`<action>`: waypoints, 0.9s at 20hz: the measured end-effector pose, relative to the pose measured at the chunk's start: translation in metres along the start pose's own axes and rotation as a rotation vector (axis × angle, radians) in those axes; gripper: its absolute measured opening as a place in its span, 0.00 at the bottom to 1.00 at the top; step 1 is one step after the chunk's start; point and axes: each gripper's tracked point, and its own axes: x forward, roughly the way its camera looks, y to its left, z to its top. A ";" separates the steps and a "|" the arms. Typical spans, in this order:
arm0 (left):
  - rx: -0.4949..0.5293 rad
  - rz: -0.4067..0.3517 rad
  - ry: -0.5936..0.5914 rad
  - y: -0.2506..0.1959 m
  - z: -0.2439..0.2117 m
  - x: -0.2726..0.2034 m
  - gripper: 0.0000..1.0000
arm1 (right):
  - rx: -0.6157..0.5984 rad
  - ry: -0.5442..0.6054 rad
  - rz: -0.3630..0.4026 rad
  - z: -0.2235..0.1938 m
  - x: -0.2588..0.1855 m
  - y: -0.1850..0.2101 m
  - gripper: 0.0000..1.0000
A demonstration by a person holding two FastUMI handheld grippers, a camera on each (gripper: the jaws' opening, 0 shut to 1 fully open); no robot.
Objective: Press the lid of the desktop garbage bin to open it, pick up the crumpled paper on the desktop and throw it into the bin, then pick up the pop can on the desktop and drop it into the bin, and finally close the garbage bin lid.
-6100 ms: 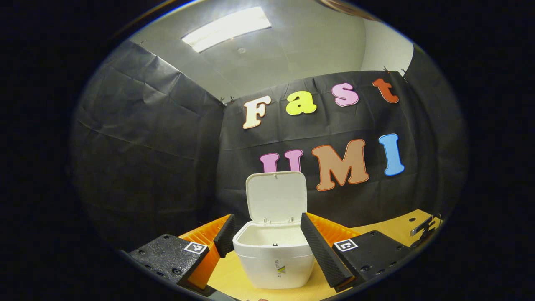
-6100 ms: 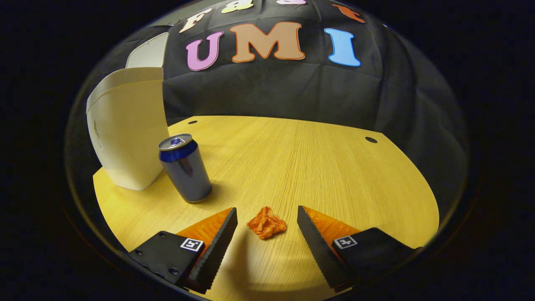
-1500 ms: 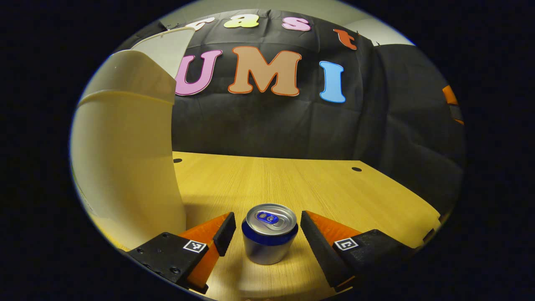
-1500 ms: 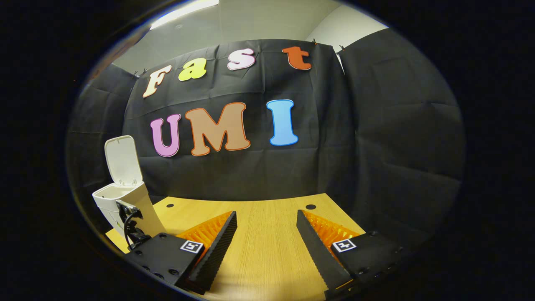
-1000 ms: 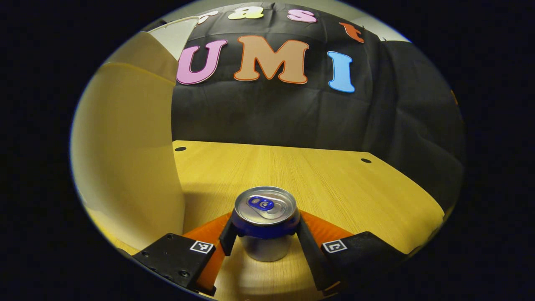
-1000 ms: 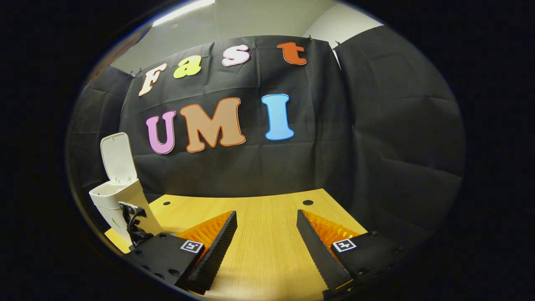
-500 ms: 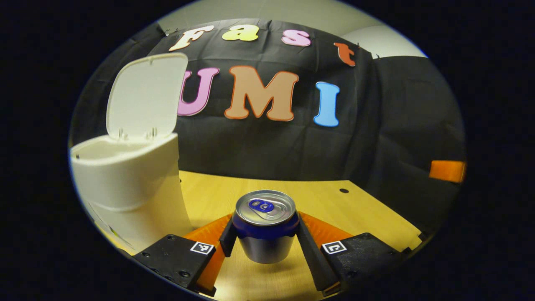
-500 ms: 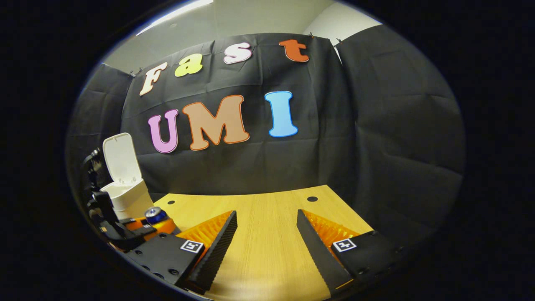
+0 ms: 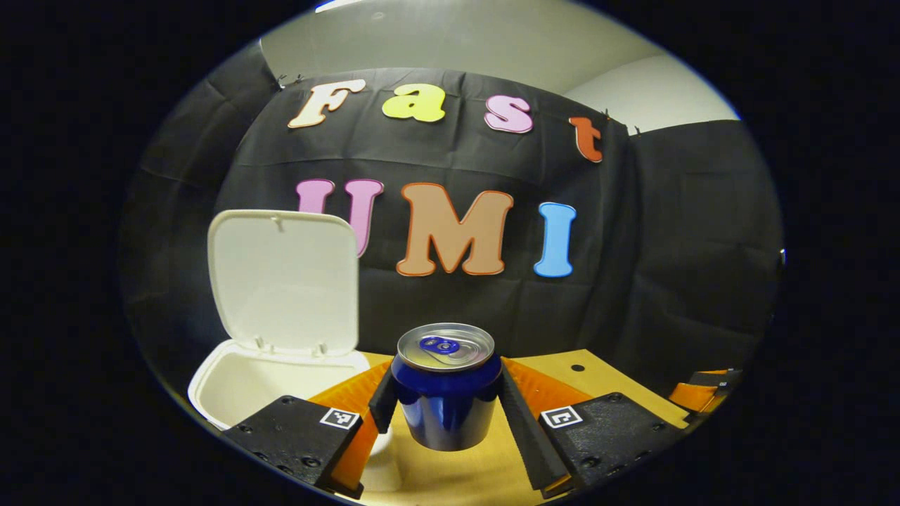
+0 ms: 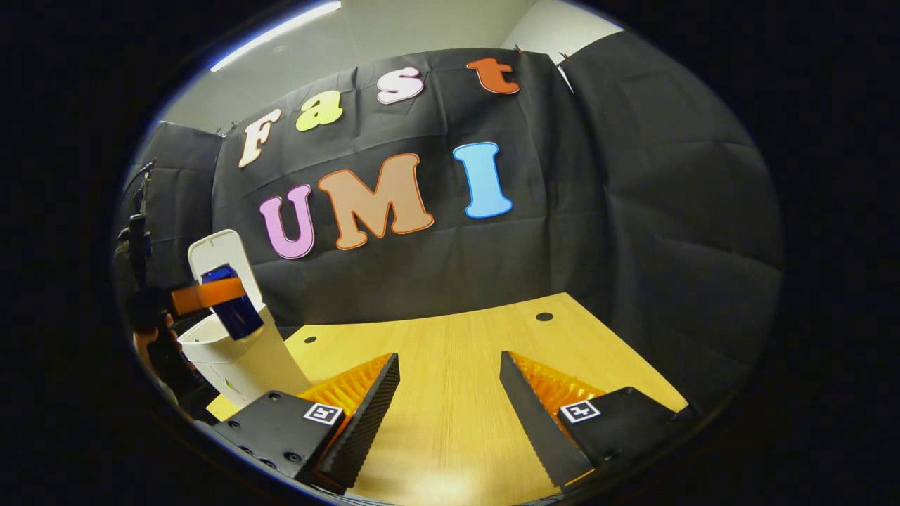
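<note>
Gripping the pop can point(image 9: 446, 393) on both sides just below its top rim, the left tongs point(image 9: 444, 407) hold it upright and clear of the wooden surface point(image 9: 598, 376), w/ the white bin point(image 9: 246, 383) just to the left & lower, lid point(image 9: 283, 281) standing upright at its back rim, mouth unobstructed. From the right gripper view the can point(image 10: 232, 309) hangs tilted right at the bin's point(image 10: 239, 358) open top, in front of the lid point(image 10: 218, 263). Right tongs point(image 10: 448, 393) are spread wide w/ nothing between them, over bare surface point(image 10: 457, 337) w/ free room out to the far & right edges. Vs half a sec ago: can has gone higher & moved over to the bin; before that it stood on the surface beside the bin. Right tongs barely shifted.
</note>
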 end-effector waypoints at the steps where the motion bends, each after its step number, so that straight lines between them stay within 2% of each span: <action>1: -0.026 -0.004 -0.020 0.007 0.006 -0.001 0.78 | 0.001 0.006 0.004 -0.002 0.000 0.005 0.96; 5: 0.025 0.086 -0.018 0.054 0.015 -0.002 0.77 | 0.002 0.026 0.006 -0.011 0.001 0.017 0.96; 12: 0.007 0.122 0.025 0.089 -0.003 -0.001 0.78 | 0.011 0.047 0.014 -0.017 0.011 0.038 0.96; 18: -0.022 0.145 0.044 0.103 -0.016 -0.001 0.78 | 0.000 0.057 0.008 -0.020 0.015 0.044 0.96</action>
